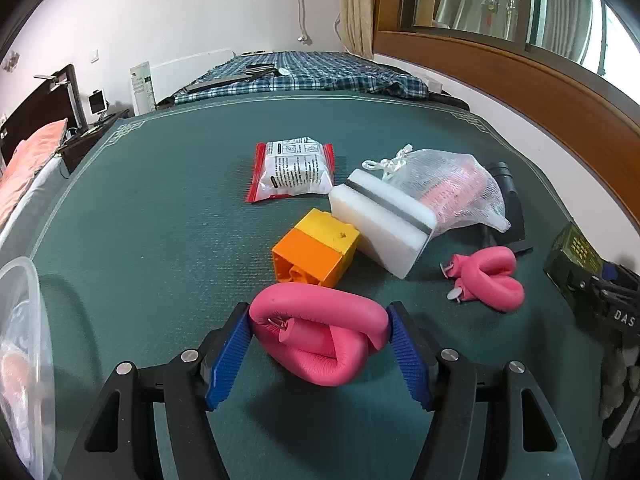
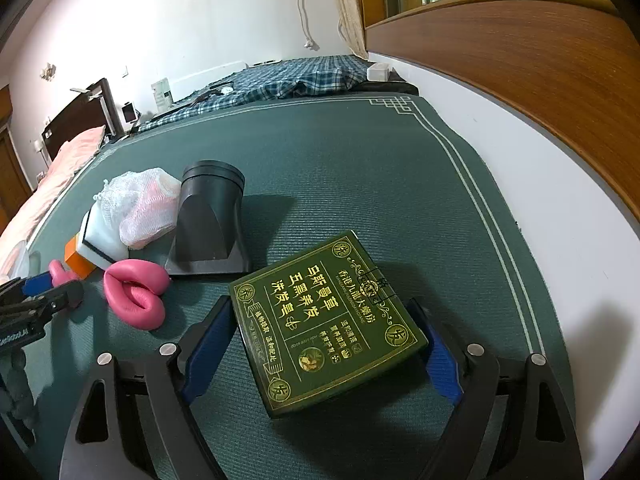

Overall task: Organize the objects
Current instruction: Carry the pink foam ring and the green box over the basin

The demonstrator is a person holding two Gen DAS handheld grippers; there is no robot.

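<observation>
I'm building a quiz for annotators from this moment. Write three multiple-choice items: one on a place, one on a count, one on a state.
1. What lies against the white sponge block on its near left?
A. orange-and-yellow brick
B. green box
C. printed packet

2. How many pink foam twists outside the mesh bag does the left view show?
A. one
B. two
C. four

3. What is the left tool doing?
A. hanging open over bare mat
B. shut on the packet
C. shut on a pink foam twist

Answers:
1 A, the orange-and-yellow brick touches its side.
2 B, one in the pads, a loose one.
3 C, both blue pads press the twist.
</observation>
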